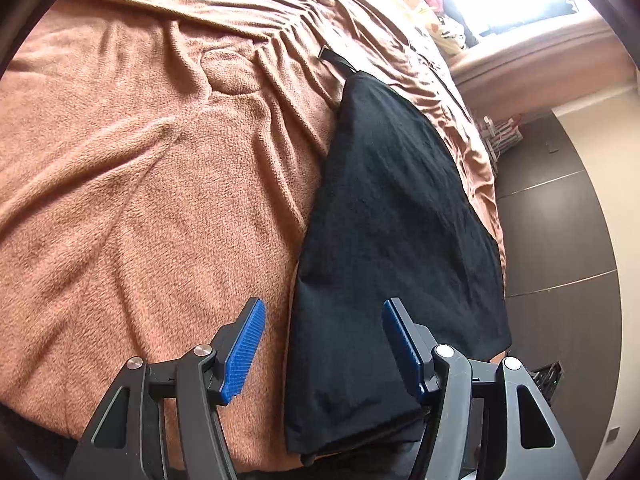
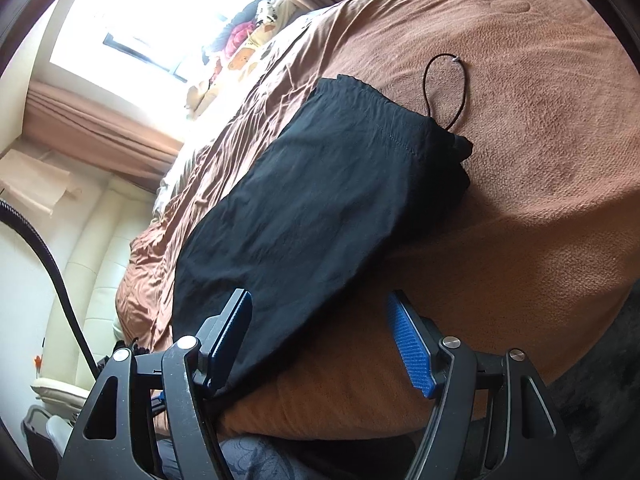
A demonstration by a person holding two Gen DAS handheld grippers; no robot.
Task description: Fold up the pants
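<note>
The left gripper (image 1: 324,344) stands with its jaws well apart and holds nothing; the near end of the black pants (image 1: 400,220) lies under the gap, and the blue pads do not press on the cloth. The right gripper (image 2: 320,344) is the same, wide and empty, its left finger over the edge of the pants (image 2: 320,208) and its right finger over the bare blanket (image 2: 520,160). The pants lie flat on the brown fleece blanket (image 1: 140,200), near the edge of the bed, already laid into a long narrow strip. I judge the cloth thin, light and limp, so it will sag and slide on itself; it is better to pinch all layers together at the two corners of one end. A thin drawstring (image 2: 444,88) loops out on the blanket at the waist and may catch or trail. The blanket is soft and wrinkled, so a finger could pick it up with the pants. Pillows and bright window are far, not in the way.
</note>
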